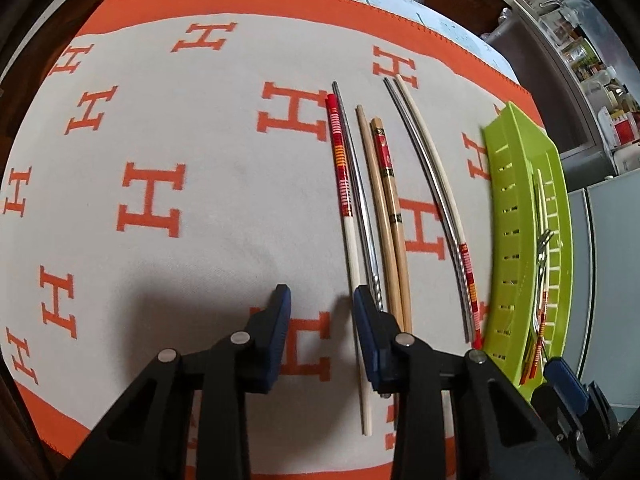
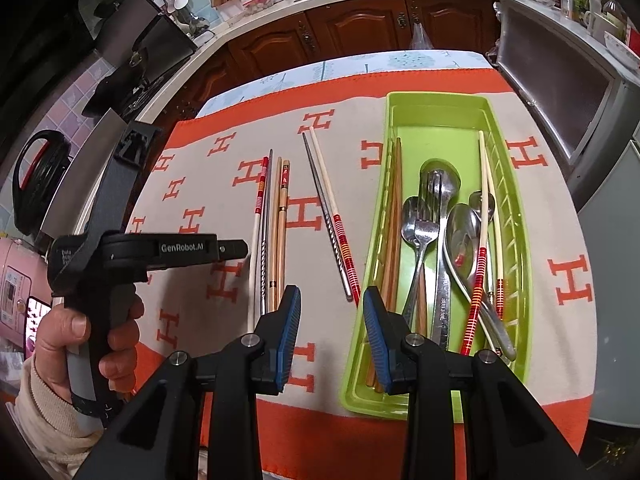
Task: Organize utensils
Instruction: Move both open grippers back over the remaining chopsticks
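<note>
Several chopsticks lie side by side on the orange-and-white cloth: a red-striped white one, a metal one, two wooden ones, and a metal and white pair. A green tray to their right holds spoons, forks and more chopsticks. My left gripper is open and empty, low over the near ends of the left chopsticks. My right gripper is open and empty, above the cloth by the tray's left wall.
The cloth covers the table; its near edge is just below the grippers. Kitchen cabinets and a counter stand beyond the far edge. A steel appliance is at the right. The hand-held left gripper body shows at the left.
</note>
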`<state>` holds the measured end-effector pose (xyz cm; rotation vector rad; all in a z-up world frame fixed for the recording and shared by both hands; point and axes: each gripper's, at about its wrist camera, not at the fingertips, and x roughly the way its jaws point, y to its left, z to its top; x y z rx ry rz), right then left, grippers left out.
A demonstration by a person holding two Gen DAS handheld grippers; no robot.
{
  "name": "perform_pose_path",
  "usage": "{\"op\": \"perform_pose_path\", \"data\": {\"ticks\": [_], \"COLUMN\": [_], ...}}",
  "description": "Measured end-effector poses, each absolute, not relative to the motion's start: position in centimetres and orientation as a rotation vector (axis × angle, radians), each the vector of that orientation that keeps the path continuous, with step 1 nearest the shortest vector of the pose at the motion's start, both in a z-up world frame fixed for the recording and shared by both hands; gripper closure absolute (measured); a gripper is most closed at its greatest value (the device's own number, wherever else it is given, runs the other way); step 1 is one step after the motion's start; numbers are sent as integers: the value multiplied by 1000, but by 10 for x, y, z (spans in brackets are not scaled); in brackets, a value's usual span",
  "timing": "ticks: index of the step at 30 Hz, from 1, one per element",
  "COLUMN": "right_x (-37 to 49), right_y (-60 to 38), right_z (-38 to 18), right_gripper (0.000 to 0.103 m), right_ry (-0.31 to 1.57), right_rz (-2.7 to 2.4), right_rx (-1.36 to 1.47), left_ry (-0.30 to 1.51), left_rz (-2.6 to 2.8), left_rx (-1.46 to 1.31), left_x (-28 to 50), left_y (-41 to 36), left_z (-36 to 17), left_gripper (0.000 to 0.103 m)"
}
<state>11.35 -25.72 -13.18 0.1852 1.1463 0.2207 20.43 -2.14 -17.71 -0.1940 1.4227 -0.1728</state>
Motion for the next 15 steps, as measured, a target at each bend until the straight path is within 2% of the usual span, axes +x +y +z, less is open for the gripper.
{"op": "perform_pose_path", "data": {"ticks": [15], "right_x": [113], "right_y": [-249], "right_z": [-136], "right_gripper": [70], "right_ry": [1157], "right_rz": [234], "right_rx": [187], "left_ry": [1401], "left_rz": [-141], "left_rx": [-62], "left_x": [215], "left_y": [-53], "left_z": [-182], "left_gripper": [72]}}
